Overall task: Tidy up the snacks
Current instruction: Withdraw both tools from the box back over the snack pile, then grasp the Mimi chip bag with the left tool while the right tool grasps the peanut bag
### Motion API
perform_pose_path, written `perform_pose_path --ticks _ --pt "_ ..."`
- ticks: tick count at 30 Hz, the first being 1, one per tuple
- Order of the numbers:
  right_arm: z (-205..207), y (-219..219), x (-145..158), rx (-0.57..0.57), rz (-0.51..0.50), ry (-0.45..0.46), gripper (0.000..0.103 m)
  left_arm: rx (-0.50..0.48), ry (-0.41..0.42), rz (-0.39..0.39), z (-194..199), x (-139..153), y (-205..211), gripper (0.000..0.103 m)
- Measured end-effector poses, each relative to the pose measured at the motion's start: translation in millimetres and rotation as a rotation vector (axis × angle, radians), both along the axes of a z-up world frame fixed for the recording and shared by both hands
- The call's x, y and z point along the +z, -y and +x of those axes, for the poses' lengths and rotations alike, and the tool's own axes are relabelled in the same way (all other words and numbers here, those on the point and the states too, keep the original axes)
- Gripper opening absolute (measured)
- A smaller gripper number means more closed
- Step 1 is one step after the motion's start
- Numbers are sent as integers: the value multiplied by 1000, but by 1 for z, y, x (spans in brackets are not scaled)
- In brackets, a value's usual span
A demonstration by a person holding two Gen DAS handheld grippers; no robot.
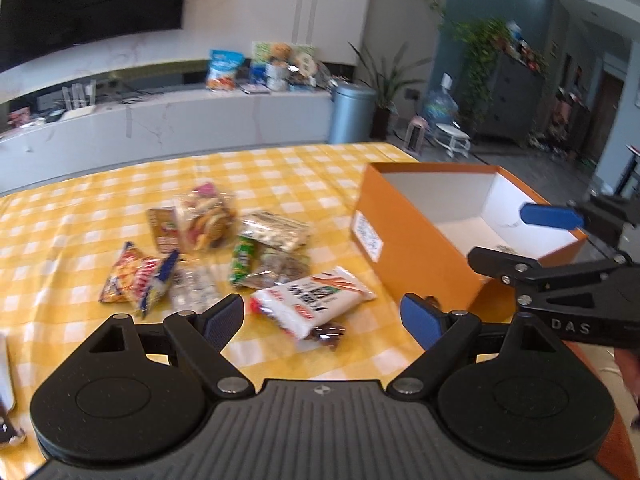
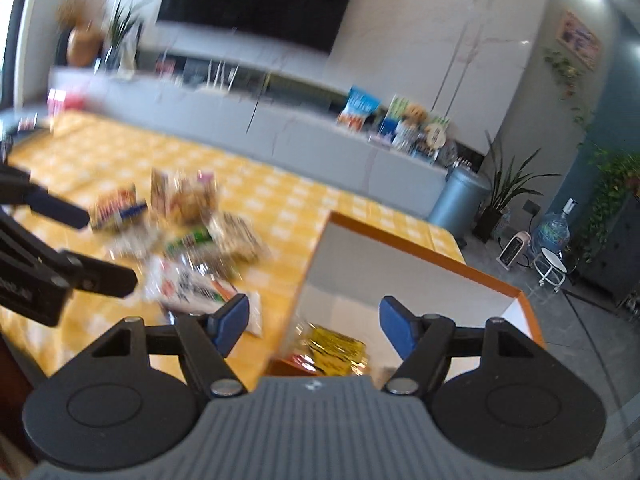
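Observation:
An orange box (image 1: 416, 248) with a white inside stands on the yellow checked tablecloth (image 1: 100, 196), right of a pile of snack packets (image 1: 224, 248). My left gripper (image 1: 324, 316) is open and empty above a white packet (image 1: 316, 300) at the pile's near edge. My right gripper (image 2: 314, 322) is open and empty over the box's (image 2: 424, 258) near end. A yellow and red packet (image 2: 332, 350) lies inside the box below it. The right gripper also shows in the left wrist view (image 1: 516, 240), over the box. The pile is blurred in the right wrist view (image 2: 188, 232).
A grey cabinet (image 1: 200, 120) with more snack bags stands behind the table. A bin (image 1: 352, 112), plants and a water bottle stand on the floor to the right. A packet edge (image 1: 6, 392) lies at the far left of the table.

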State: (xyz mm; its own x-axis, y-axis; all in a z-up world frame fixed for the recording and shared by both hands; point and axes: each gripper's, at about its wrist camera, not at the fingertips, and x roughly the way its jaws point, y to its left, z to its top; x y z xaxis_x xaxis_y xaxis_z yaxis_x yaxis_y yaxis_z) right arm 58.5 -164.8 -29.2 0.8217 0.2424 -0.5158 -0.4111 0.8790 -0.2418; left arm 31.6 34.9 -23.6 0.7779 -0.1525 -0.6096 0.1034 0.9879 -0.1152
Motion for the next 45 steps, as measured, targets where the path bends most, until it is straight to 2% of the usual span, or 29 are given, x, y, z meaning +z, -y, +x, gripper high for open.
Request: perform_pose_path --ticks 3,7,10,14,19,23,32,38,42,45 --pt "-9 -11 -7 -15 65 27 71 53 26 -7 -8 -7 -10 93" --pt "-15 -24 -16 -11 162 25 71 98 12 -14 -13 -16 -23 89" --pt "-16 -37 -28 -11 202 0 71 134 6 -6 -17 -21 -32 82" --pt "-15 -51 -44 -3 225 -56 70 169 -1 -14 -21 -30 -43 80" --pt "-17 -63 -59 33 212 -104 70 184 -5 -36 -20 -37 -50 80" --pt "-13 -69 -66 43 188 -120 64 179 -35 -42 -14 -43 -51 80" --pt "18 -85 -71 46 168 -143 62 212 -66 4 4 -49 -60 80" --pt "47 -96 -70 45 183 -164 62 253 -54 78 34 -44 -76 84" --pt "66 -104 -72 30 185 -182 62 311 -50 48 58 -39 -92 91" --pt "79 -108 -74 17 197 -203 62 349 -69 43 77 -43 -99 92"
